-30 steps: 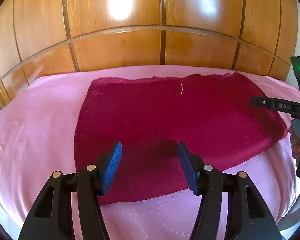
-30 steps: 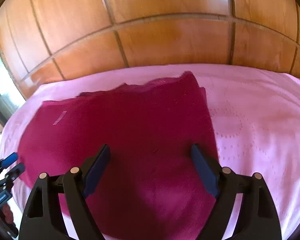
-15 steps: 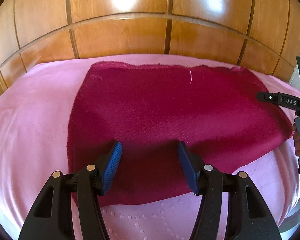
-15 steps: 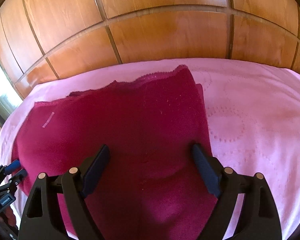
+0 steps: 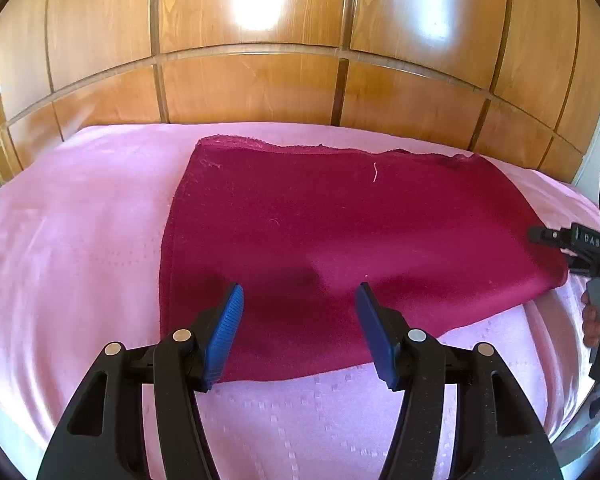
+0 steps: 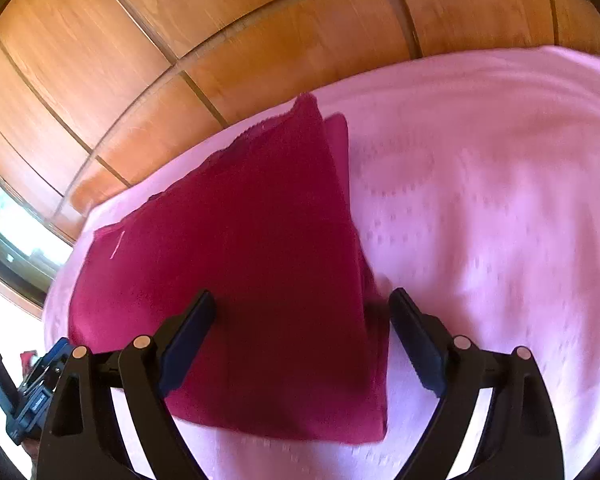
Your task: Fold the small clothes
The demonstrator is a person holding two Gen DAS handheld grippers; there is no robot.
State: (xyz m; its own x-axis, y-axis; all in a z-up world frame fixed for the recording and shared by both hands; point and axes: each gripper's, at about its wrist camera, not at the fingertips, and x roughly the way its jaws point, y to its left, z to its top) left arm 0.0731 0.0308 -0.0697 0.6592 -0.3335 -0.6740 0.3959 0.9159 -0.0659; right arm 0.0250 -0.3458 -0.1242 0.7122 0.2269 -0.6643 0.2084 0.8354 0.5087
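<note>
A dark red cloth [image 5: 340, 240] lies folded flat on a pink bedspread [image 5: 80, 240]; it also shows in the right wrist view [image 6: 240, 260]. A small pale thread sits on its top. My left gripper [image 5: 298, 304] is open and empty, held above the cloth's near edge. My right gripper [image 6: 302, 312] is open and empty above the cloth's right near part, its right finger over the bedspread [image 6: 480, 200]. The right gripper also shows at the right edge of the left wrist view [image 5: 580, 240], beside the cloth's right corner.
A wooden panelled wall [image 5: 300, 60] stands right behind the bed. A window [image 6: 4, 232] is at the far left in the right wrist view. The bed's edge [image 5: 592, 408] runs at lower right. The left gripper's body [image 6: 32, 384] shows at lower left.
Both grippers have pulled back and up from the cloth, still open. The right wrist view has tilted and swung, so the cloth sits more to its left.
</note>
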